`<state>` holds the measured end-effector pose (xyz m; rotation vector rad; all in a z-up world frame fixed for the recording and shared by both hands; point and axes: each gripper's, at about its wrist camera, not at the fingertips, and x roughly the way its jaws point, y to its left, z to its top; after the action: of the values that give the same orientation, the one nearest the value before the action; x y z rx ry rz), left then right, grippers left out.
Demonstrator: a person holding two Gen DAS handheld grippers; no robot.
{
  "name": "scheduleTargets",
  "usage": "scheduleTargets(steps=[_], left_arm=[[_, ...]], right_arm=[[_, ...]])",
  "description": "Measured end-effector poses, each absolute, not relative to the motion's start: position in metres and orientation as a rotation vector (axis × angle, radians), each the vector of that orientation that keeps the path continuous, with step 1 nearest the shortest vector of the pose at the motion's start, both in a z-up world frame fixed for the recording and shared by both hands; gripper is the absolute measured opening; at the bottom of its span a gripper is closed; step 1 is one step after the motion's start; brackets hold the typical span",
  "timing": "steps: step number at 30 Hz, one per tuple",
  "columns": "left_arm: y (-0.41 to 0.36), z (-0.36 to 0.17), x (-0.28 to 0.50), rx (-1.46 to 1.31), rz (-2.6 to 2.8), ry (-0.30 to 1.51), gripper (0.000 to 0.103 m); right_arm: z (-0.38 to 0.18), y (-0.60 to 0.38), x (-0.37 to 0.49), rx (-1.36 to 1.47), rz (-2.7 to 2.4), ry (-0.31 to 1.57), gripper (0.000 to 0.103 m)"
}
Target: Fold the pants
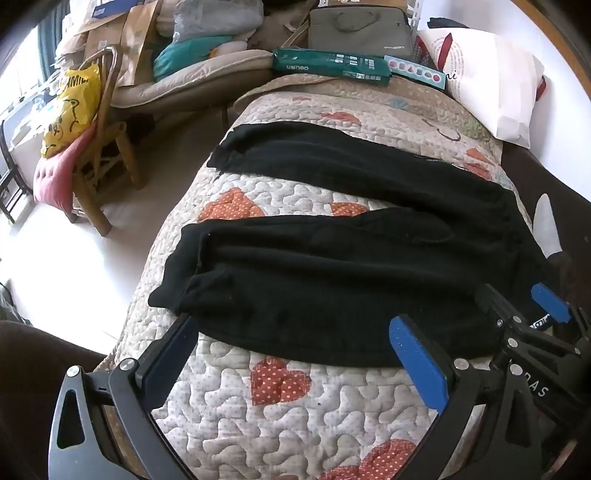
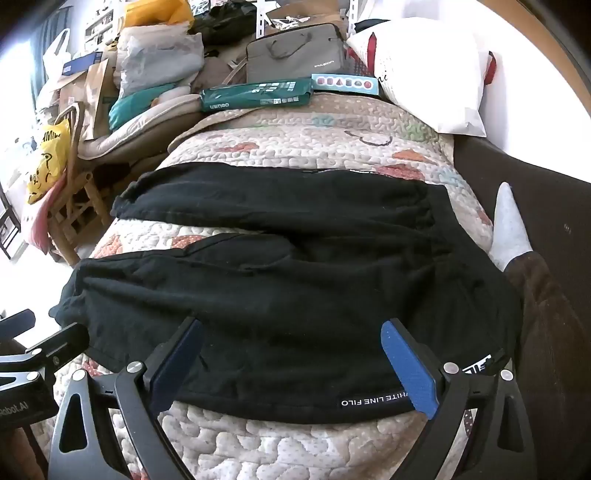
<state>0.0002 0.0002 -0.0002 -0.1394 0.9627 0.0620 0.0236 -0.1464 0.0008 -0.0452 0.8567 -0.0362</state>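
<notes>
Two grippers hung over black pants (image 1: 332, 266) that lay spread on a heart-patterned quilt (image 1: 295, 406), legs running toward nine o'clock and waistband toward three o'clock. At nine o'clock in the left wrist view a wooden chair (image 1: 107, 177) carried a yellow bag (image 1: 70, 110) and a pink cushion (image 1: 55, 173). The two trouser legs lay apart, a strip of quilt showing between them. The left gripper (image 1: 291, 339) stood at six o'clock with its fingers wide apart and nothing between them, the tips just at the near hem of the near leg. At twelve o'clock a green box (image 1: 332, 68) rested at the far end of the quilt, with a grey laptop bag (image 1: 360, 31) behind it. Toward two o'clock sat a white pillow (image 1: 495, 85). At four o'clock the right gripper (image 2: 291, 347) reached in over the waist end; in its own view its blue-padded fingers (image 2: 406, 369) were spread apart above the cloth, gripping nothing, with a white printed label (image 2: 373, 400) on the near edge of the pants between them. At three o'clock in that view a white sock (image 2: 509, 229) lay against the dark surface beside the quilt.
</notes>
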Motion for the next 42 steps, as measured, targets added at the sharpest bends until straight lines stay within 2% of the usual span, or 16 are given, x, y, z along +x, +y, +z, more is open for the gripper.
scheduleTargets(steps=[42], left_arm=[[-0.0051, -0.002, -0.0015, -0.12, 0.057, 0.962, 0.103]], right_arm=[[-0.0033, -0.1479, 0.0227, -0.04, -0.045, 0.873, 0.1]])
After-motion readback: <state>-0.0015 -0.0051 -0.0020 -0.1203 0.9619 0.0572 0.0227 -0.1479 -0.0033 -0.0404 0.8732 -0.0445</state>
